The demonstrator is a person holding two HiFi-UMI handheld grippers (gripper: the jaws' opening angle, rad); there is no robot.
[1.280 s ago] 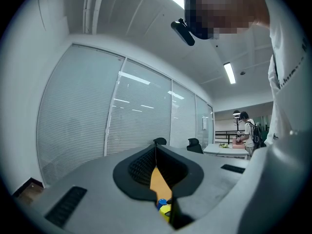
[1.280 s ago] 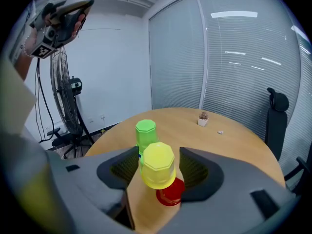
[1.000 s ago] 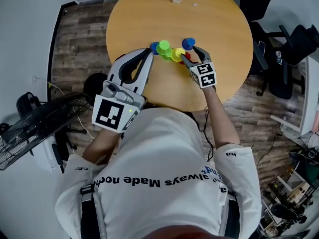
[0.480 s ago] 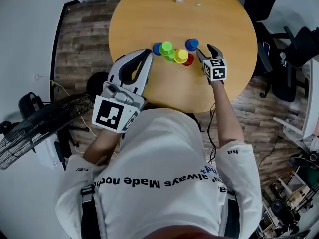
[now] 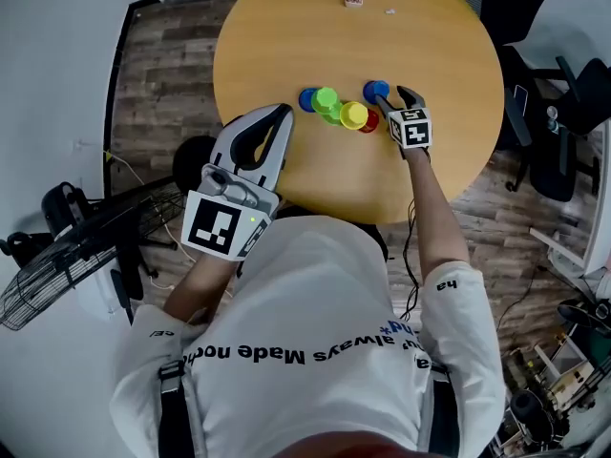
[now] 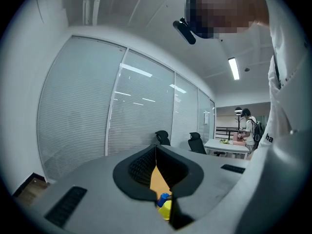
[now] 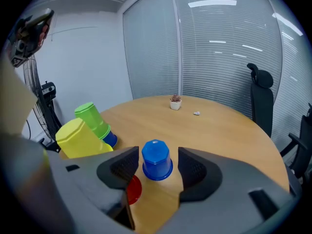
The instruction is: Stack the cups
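Head view: open tabletop (image 5: 315,41) beyond cups (image 5: 353,114)

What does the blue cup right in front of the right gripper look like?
That blue cup looks like shiny plastic, with flat sides and an eight-cornered bottom. It stands upside down and upright on the round wooden table. The right gripper is open, with one jaw on each side of the cup, and neither jaw touches it. A red cup sits close beside it.
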